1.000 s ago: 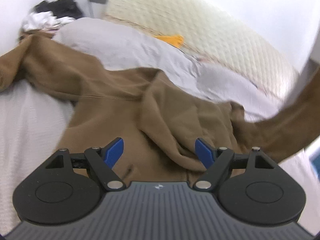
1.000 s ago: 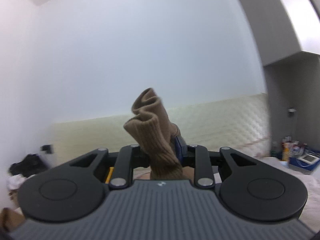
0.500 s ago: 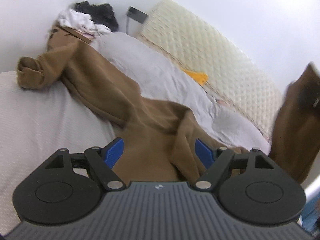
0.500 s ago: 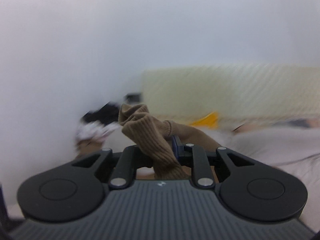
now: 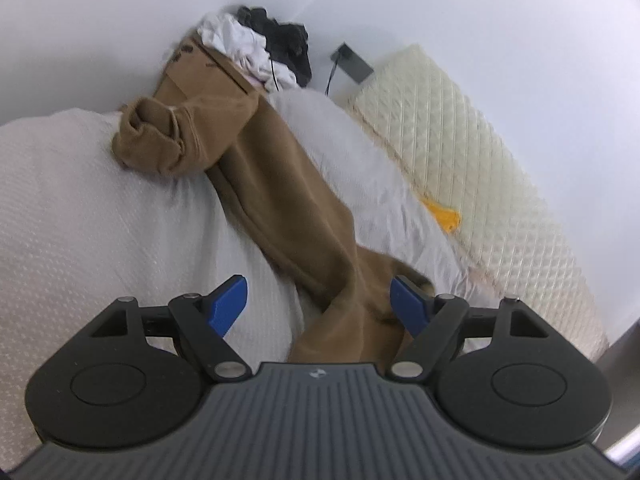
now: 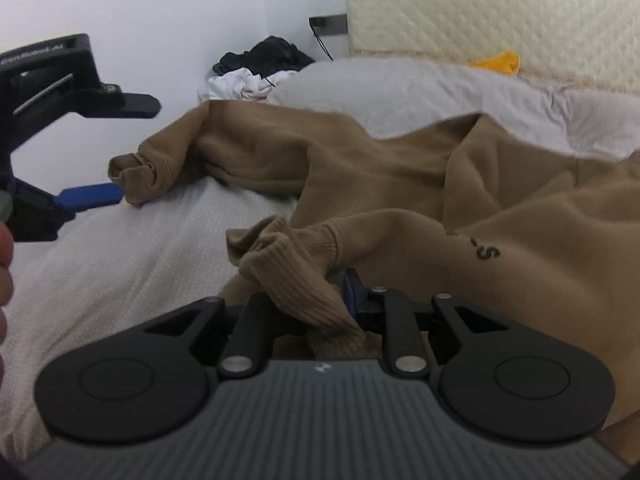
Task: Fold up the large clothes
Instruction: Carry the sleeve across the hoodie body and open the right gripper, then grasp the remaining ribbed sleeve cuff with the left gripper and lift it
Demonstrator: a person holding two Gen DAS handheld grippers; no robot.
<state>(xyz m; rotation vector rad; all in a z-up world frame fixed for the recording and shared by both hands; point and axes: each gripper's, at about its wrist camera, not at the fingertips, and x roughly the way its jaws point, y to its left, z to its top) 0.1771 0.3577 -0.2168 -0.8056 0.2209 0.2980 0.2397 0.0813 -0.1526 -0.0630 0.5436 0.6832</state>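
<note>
White bed (image 6: 120,248) holds brown sweatshirt (image 6: 520,280) lettered "S".

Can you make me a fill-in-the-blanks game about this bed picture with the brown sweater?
1. The right tongs pinch the sweater's ribbed ____.
2. The left tongs stand ____, gripping nothing.
3. The brown sweater lies on a ____.
4. Near the headboard sits something ____.

Missing words: cuff; open; bed; yellow

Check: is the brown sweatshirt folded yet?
Not folded: brown sweatshirt sprawls rumpled over the white bed, far sleeve outstretched.
</note>
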